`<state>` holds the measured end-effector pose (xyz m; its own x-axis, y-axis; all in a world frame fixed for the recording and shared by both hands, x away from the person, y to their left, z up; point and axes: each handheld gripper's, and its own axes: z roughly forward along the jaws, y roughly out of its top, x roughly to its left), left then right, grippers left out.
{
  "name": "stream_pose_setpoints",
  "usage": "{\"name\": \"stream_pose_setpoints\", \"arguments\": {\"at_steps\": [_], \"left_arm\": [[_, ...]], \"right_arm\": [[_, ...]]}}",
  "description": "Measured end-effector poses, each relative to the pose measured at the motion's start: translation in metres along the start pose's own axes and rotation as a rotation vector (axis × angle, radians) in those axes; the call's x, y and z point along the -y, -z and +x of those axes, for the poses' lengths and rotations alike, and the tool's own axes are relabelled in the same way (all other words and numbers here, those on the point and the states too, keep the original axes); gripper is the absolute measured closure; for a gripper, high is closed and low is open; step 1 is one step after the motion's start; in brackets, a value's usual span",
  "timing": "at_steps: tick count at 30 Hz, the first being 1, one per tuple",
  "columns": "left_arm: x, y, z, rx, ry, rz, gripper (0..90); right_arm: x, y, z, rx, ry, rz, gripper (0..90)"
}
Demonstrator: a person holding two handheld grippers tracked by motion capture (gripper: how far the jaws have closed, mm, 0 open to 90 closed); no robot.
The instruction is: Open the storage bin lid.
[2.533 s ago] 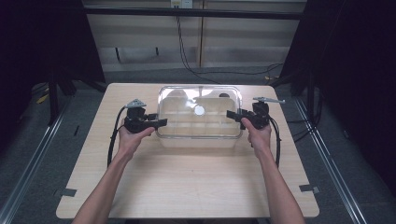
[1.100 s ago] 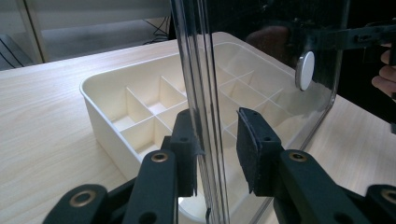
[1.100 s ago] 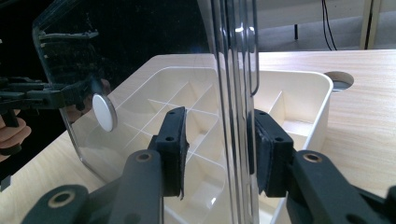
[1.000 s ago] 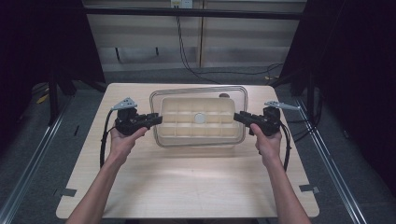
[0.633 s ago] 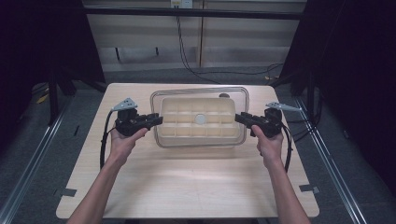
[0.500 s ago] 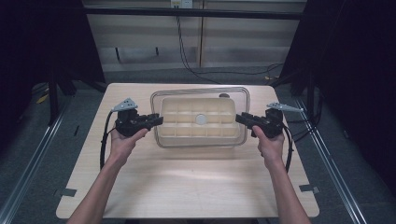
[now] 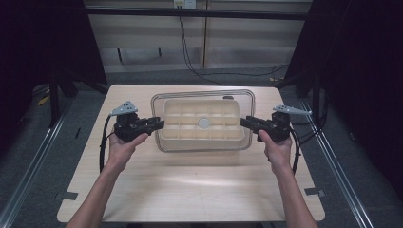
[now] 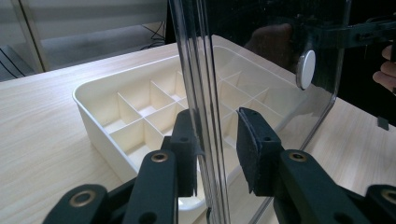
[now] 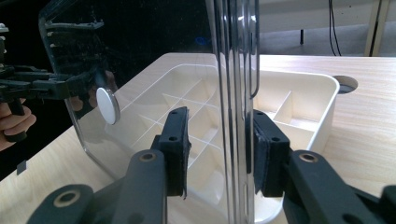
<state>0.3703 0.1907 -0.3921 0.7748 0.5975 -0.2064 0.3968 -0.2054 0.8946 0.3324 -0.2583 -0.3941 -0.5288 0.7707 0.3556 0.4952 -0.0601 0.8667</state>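
A clear plastic lid [image 7: 204,94] with a white round knob [image 7: 203,123] is held up over a cream tray [image 7: 167,118] of several compartments, which rests on the wooden table [image 7: 190,185]. The lid stands nearly on edge, knob side towards the person. My left gripper [image 7: 160,125] is shut on its left end and my right gripper [image 7: 243,122] on its right end. In the left gripper view the jaws [image 8: 217,135] straddle the lid's rim [image 8: 205,70], with the tray [image 8: 102,93] behind. In the right gripper view the jaws [image 9: 219,135] clasp the rim [image 9: 233,56] beside the tray [image 9: 322,88].
A round cable hole [image 9: 345,84] sits in the tabletop behind the tray. Grey tape marks [image 7: 70,195] lie near the front corners. Dark frame posts and floor cables [image 7: 223,71] surround the table. Bare tabletop stretches in front of the tray.
The lid, which lay on the tray 2.5 s ago, has been lifted off and tipped up, and both hands have moved slightly outward. Over the last second nothing visibly moved.
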Motion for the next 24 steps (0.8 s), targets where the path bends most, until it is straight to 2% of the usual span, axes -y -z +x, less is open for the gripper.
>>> {"name": "stream_pose_setpoints", "arguments": {"at_steps": [10,13,17,24], "left_arm": [[0.005,0.008,-0.003,-0.013,-0.013,0.023,69.0],[0.007,0.012,-0.003,-0.012,-0.013,0.026,69.0],[0.008,0.015,-0.006,-0.024,-0.020,0.040,68.6],[0.013,0.017,-0.008,-0.004,-0.016,0.050,68.5]], "right_arm": [[0.000,0.000,0.006,-0.011,0.008,0.026,62.8],[0.003,-0.001,0.009,-0.014,0.025,0.044,63.2],[0.007,0.001,0.013,-0.024,0.017,0.061,63.9],[0.014,0.008,0.018,-0.028,0.017,0.072,64.5]]}}
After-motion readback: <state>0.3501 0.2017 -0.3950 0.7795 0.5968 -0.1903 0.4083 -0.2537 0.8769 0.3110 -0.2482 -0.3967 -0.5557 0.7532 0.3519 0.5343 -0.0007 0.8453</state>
